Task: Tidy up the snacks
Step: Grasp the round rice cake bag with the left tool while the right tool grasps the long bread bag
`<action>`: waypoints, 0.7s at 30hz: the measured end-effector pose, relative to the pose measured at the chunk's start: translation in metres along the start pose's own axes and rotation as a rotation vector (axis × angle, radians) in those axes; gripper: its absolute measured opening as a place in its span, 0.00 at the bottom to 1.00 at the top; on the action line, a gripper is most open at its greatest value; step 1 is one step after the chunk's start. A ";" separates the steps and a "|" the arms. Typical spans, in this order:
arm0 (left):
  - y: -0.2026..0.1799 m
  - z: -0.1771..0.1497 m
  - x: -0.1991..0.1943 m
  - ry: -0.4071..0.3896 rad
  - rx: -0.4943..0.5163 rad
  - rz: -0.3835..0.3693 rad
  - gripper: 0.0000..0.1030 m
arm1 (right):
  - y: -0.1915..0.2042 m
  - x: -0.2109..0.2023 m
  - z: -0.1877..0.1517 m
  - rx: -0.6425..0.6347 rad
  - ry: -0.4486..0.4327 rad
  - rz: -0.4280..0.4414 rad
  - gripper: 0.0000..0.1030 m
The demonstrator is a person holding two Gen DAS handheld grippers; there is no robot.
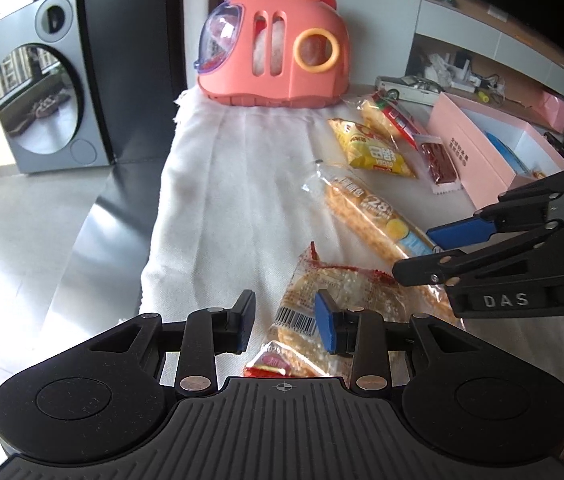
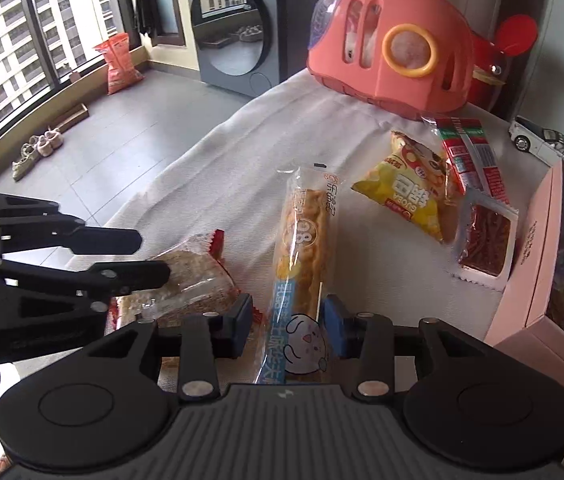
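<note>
Several snack packets lie on a white cloth (image 1: 234, 168). My left gripper (image 1: 287, 326) is open, its jaws either side of a round rice-cake packet (image 1: 322, 292), also in the right wrist view (image 2: 190, 276). My right gripper (image 2: 287, 326) is open, straddling the near end of a long bread packet (image 2: 302, 248), which also shows in the left wrist view (image 1: 366, 212). Farther off lie a yellow crisp packet (image 2: 406, 196), a red-green packet (image 2: 470, 152) and a clear packet of red strips (image 2: 482, 240).
A pink open box (image 1: 478, 152) stands at the right edge of the cloth, with something blue inside. A coral toy carrier (image 1: 278, 48) stands at the far end. A white toy car (image 1: 410, 88) sits behind the box. The floor drops away on the left.
</note>
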State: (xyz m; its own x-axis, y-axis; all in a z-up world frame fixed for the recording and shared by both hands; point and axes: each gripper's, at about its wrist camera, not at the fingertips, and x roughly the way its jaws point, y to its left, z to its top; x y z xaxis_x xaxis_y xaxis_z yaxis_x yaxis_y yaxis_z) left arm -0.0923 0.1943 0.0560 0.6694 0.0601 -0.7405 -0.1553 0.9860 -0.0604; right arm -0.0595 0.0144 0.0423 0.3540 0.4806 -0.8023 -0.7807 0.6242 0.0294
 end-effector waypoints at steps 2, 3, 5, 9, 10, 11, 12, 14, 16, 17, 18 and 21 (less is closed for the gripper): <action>0.005 -0.001 -0.004 0.011 -0.030 -0.023 0.36 | 0.000 0.000 -0.002 0.006 -0.005 -0.010 0.39; 0.009 -0.002 -0.005 0.019 -0.051 -0.035 0.36 | 0.001 0.000 -0.003 0.009 -0.010 -0.008 0.39; 0.014 -0.004 -0.007 0.032 -0.086 -0.048 0.36 | 0.002 -0.002 -0.004 0.017 -0.018 0.008 0.39; 0.021 -0.006 -0.004 0.060 -0.150 -0.056 0.36 | 0.007 -0.007 -0.009 0.018 -0.032 0.050 0.39; 0.022 -0.005 -0.003 0.062 -0.161 -0.056 0.36 | 0.008 -0.008 -0.010 0.016 -0.035 0.055 0.39; 0.022 -0.004 -0.001 0.063 -0.171 -0.056 0.36 | 0.008 -0.009 -0.011 0.016 -0.038 0.060 0.39; 0.022 -0.003 0.000 0.061 -0.181 -0.056 0.37 | 0.008 -0.009 -0.012 0.018 -0.041 0.065 0.39; 0.023 0.001 0.005 0.051 -0.199 -0.060 0.39 | 0.007 -0.011 -0.014 0.023 -0.044 0.074 0.39; 0.023 0.006 0.009 0.032 -0.214 -0.077 0.40 | 0.005 -0.012 -0.015 0.028 -0.047 0.078 0.39; 0.023 0.008 0.012 0.016 -0.219 -0.102 0.40 | 0.004 -0.012 -0.017 0.031 -0.048 0.077 0.39; 0.023 0.010 0.015 0.005 -0.233 -0.135 0.39 | 0.003 -0.012 -0.018 0.035 -0.049 0.075 0.39; 0.023 0.014 0.016 -0.003 -0.259 -0.154 0.39 | -0.004 -0.010 -0.021 0.058 -0.043 0.064 0.39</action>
State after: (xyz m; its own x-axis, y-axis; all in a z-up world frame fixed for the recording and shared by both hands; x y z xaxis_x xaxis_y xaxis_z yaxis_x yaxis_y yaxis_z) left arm -0.0749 0.2201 0.0526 0.7014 -0.0864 -0.7075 -0.2315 0.9112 -0.3407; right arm -0.0711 -0.0057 0.0375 0.3274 0.5462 -0.7710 -0.7718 0.6253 0.1153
